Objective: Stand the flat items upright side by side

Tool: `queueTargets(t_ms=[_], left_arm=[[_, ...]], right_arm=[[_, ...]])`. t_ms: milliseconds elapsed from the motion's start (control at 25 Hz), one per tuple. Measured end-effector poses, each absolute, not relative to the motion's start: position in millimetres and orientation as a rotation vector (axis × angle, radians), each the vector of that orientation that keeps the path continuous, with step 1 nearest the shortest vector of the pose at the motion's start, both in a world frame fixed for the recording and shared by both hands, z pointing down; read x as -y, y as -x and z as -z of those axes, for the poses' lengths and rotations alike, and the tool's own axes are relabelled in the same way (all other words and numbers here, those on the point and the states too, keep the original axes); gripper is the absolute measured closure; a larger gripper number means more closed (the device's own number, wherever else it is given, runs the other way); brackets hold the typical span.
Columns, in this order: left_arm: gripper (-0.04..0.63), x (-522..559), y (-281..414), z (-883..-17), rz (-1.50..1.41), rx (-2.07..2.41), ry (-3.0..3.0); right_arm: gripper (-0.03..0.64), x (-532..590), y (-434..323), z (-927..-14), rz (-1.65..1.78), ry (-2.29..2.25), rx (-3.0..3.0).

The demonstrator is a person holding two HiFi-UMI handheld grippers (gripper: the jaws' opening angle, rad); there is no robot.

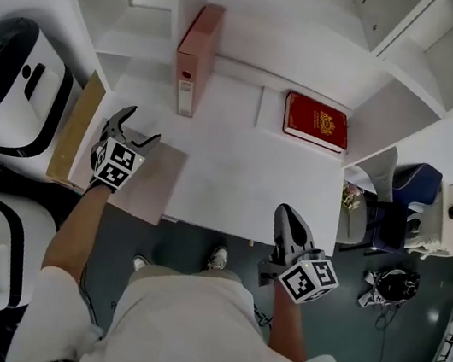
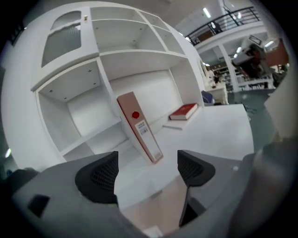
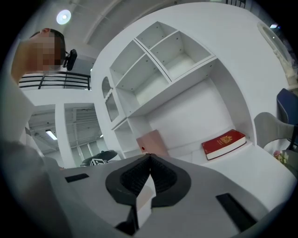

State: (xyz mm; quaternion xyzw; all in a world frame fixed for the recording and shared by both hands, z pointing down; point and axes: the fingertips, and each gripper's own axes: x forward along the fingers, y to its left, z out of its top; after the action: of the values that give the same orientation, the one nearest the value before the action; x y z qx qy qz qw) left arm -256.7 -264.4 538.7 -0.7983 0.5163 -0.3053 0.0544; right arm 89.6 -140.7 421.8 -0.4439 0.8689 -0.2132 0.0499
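Hovering our left gripper (image 1: pixel 136 129) jaws apart over the flat pink folder (image 1: pixel 152 184), we should pinch one edge squarely and stand it beside the upright binder (image 1: pixel 194 57). The right gripper (image 1: pixel 286 214) waits closed and empty, and the red book (image 1: pixel 315 120) lies flat.

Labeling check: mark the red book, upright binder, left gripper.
red book (image 1: pixel 316 121): head view, middle of cover.
upright binder (image 2: pixel 141 129): left gripper view, spine label.
left gripper (image 2: pixel 148 160): left gripper view, midway between open fingertips.
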Motion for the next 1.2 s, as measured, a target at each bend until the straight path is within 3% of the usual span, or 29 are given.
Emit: queueTargets(t_ms=[360, 600, 1200], left_arm=[[0.169, 129.7, 325.4, -591.9, 1.4, -1.316, 2.296], [0.126, 74.1, 323.3, -623.5, 1.591, -1.046, 2.236], [0.041, 78.1, 297.0, -716.8, 1.784, -0.603, 2.062]], right_arm=[[0.614, 141.9, -10.2, -429.1, 0.695, 1.083, -2.806], [0.614, 134.7, 25.8, -435.4, 0.738, 0.98, -2.853], [0.614, 106.3, 18.8, -448.2, 0.742, 1.174, -2.834]])
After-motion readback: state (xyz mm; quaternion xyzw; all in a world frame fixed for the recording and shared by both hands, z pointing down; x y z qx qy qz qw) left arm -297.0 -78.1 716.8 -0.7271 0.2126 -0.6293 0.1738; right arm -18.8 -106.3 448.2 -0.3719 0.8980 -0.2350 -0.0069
